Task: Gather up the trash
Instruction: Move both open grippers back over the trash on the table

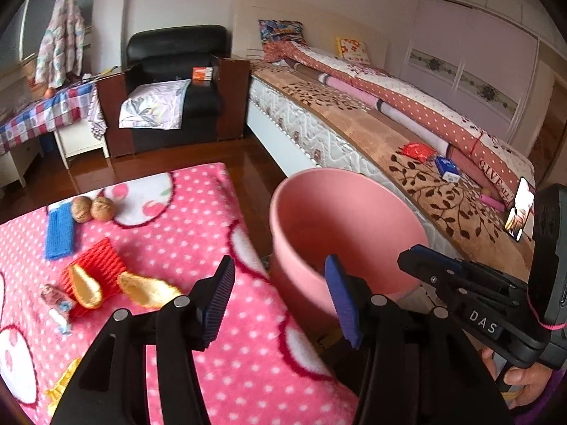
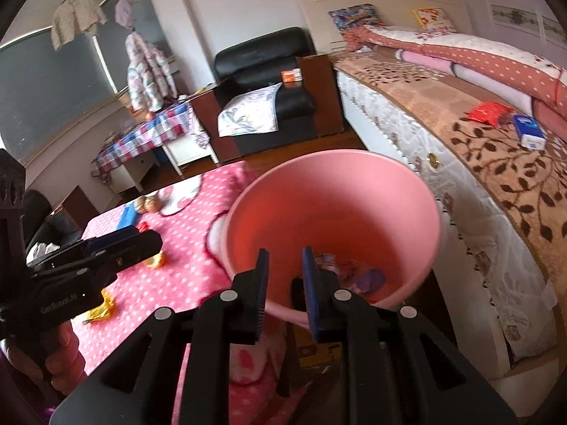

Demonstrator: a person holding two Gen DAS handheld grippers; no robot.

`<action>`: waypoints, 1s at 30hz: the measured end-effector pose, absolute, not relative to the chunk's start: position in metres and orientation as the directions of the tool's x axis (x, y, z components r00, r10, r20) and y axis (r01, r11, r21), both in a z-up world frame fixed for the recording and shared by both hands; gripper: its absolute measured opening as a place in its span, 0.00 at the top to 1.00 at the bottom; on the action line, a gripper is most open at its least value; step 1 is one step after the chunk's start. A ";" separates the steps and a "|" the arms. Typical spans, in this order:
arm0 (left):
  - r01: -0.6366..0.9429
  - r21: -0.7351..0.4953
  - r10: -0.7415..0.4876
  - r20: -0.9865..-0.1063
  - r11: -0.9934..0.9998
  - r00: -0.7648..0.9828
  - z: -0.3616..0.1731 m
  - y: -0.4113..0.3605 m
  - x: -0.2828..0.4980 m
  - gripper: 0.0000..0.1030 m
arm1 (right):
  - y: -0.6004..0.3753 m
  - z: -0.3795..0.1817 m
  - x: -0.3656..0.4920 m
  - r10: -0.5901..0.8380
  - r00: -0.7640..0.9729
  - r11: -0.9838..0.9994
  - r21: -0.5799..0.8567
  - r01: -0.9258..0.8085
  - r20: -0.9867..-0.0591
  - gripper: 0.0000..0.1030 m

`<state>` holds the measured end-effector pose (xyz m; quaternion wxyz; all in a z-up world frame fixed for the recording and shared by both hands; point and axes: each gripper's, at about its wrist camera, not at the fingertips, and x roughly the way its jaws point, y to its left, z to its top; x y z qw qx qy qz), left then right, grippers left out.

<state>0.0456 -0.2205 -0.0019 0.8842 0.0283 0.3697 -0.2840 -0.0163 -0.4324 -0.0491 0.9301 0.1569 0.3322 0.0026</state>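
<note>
A pink bucket (image 1: 340, 212) stands between the pink polka-dot blanket (image 1: 177, 241) and the bed; several wrappers lie at its bottom in the right wrist view (image 2: 354, 272). My left gripper (image 1: 280, 294) is open and empty above the blanket's right edge, next to the bucket. My right gripper (image 2: 285, 276) is open and empty over the bucket's near rim (image 2: 333, 163). On the blanket lie a small wrapper (image 1: 56, 304), yellow peel pieces (image 1: 145, 288), a red net sleeve (image 1: 95, 269), a blue net sleeve (image 1: 60, 232) and two walnuts (image 1: 93, 208).
The bed (image 1: 407, 148) on the right carries a red packet (image 1: 418, 150), a blue-white box (image 1: 447, 169) and a phone (image 1: 521, 209). A black armchair (image 1: 173, 81) and a table with a checked cloth (image 1: 46, 113) stand at the back on the wooden floor.
</note>
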 end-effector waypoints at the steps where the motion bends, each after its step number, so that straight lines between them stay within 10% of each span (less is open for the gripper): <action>1: 0.516 -0.162 -0.479 -0.666 0.841 0.572 -0.001 -0.214 0.045 0.49 | -0.428 -0.048 -0.016 0.121 0.779 0.952 0.295 0.084 -0.615 0.81; 30: -0.012 -0.336 -0.259 -0.748 0.942 0.611 -0.039 -0.001 0.087 0.49 | -0.298 -0.057 0.041 0.366 0.664 0.930 0.291 -0.226 -0.652 0.81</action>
